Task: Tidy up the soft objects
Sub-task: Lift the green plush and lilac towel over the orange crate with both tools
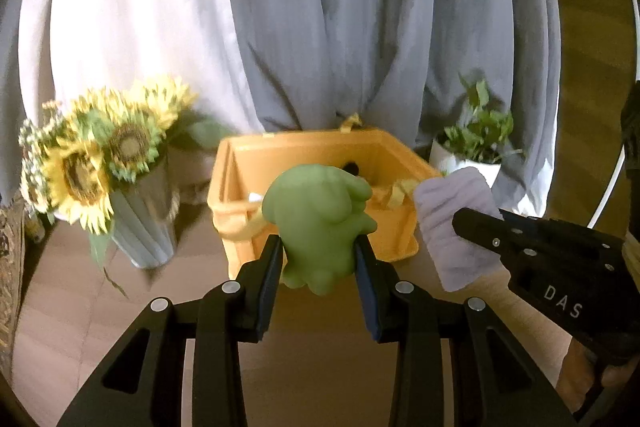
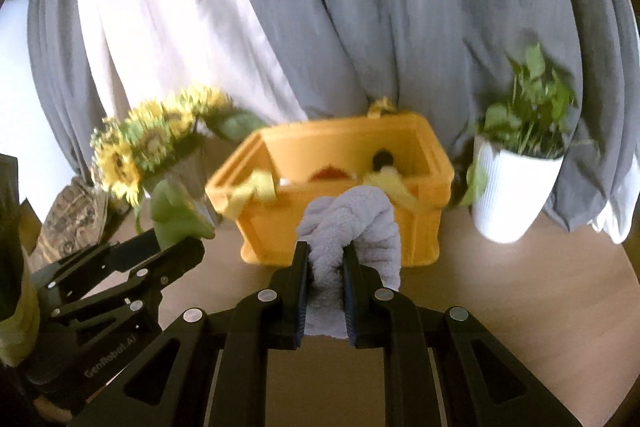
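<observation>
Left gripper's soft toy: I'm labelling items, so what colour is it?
Plain light green; the soft toy shows best in the left wrist view, pinched by the left gripper.

Lighting: I am seeing soft daylight glowing through the white curtain [image 1: 120,27] ahead-left, washing it out. Blur: sunflowers [image 2: 152,147] and potted plant [image 2: 528,115] are smearing. Distortion: fisheye edges are bending, corners darkening. Table [image 2: 520,307] is showing only faint shadows.

Plain green soft toy [image 1: 320,223]; pale lilac ribbed towel [image 2: 352,227]. Orange-yellow crate [image 2: 420,239]. Yellow sunflowers [image 1: 92,163], white ribbed pot [image 2: 512,191], grey curtains [image 1: 360,19].
</observation>
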`<state>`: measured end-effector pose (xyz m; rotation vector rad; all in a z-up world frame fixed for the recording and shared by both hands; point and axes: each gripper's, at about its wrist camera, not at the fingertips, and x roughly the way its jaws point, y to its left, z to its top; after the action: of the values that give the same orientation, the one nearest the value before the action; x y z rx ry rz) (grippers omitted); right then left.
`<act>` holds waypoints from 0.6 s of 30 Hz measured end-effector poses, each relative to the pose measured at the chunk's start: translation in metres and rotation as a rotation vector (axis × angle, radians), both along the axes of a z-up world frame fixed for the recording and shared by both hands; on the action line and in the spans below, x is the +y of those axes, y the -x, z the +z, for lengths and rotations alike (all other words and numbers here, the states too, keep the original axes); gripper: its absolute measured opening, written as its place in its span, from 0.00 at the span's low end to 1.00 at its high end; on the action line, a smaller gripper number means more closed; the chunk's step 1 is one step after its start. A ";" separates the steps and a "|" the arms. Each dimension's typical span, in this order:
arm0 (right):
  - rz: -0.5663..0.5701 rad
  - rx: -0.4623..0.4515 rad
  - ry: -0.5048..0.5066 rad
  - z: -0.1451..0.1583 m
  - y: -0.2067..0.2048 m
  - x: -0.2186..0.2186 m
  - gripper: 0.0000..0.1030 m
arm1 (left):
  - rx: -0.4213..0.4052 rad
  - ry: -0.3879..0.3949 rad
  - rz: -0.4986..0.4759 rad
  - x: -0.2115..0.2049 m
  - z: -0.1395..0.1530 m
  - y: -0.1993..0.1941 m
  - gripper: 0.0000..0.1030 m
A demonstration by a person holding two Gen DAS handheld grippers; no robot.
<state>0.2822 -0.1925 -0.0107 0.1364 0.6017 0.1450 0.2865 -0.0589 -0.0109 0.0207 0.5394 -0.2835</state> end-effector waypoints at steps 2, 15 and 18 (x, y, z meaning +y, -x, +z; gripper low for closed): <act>-0.001 -0.030 0.003 0.008 -0.001 0.000 0.16 | -0.018 0.002 0.003 0.001 0.006 -0.001 0.35; -0.005 -0.146 0.013 0.038 -0.017 0.002 0.16 | -0.119 -0.012 0.049 0.006 0.039 -0.021 0.35; -0.010 -0.169 0.017 0.044 -0.024 0.001 0.16 | -0.136 -0.019 0.056 0.006 0.045 -0.029 0.35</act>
<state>0.3066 -0.1916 0.0328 0.1099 0.4333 0.1402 0.3155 -0.0533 0.0340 0.0428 0.4069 -0.2207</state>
